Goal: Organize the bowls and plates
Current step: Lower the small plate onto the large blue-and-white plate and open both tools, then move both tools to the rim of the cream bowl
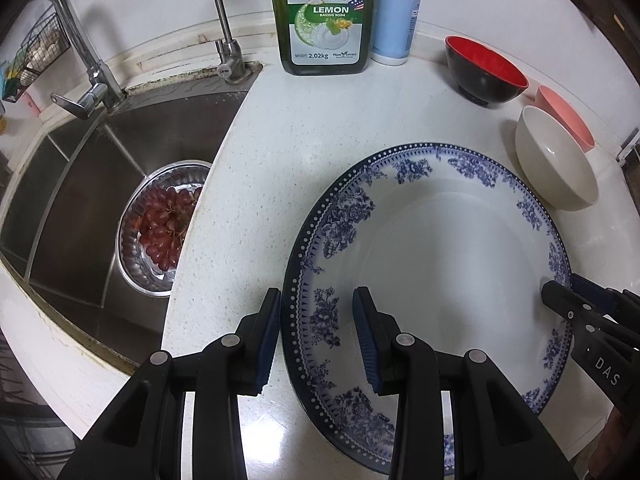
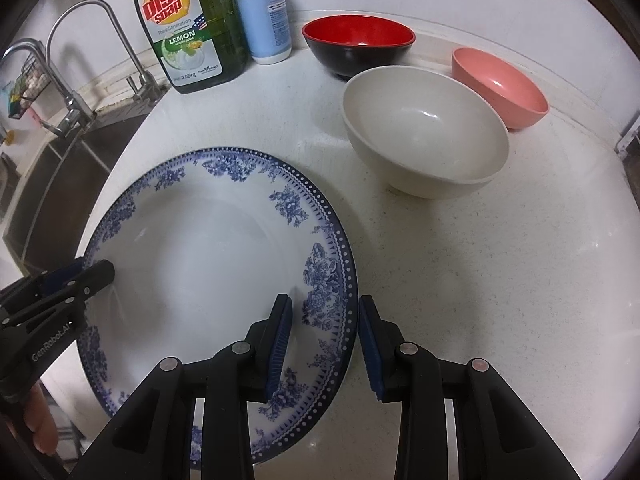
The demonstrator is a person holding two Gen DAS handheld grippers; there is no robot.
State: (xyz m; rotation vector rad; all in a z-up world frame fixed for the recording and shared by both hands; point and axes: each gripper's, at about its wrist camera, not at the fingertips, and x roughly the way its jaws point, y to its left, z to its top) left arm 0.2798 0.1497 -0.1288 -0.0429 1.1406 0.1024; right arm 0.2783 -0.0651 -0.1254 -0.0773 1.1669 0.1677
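Plate (image 1: 440,280) on counter (image 1: 248,184), near edge hanging slightly over front lip. We hold left gripper (image 1: 316,336) astride rim at 9 o'clock, right gripper (image 2: 324,344) astride rim at 3; both part-open, one pad inside, one outside, neither squeezing as far as we can tell. Bowls unsorted: white bowl (image 2: 424,136) at plate's 1 o'clock, red bowl (image 2: 358,46) and pink bowl (image 2: 500,88) beyond, all separate, no nesting. We judge task barely begun: plate not gripped yet, stacking all left.
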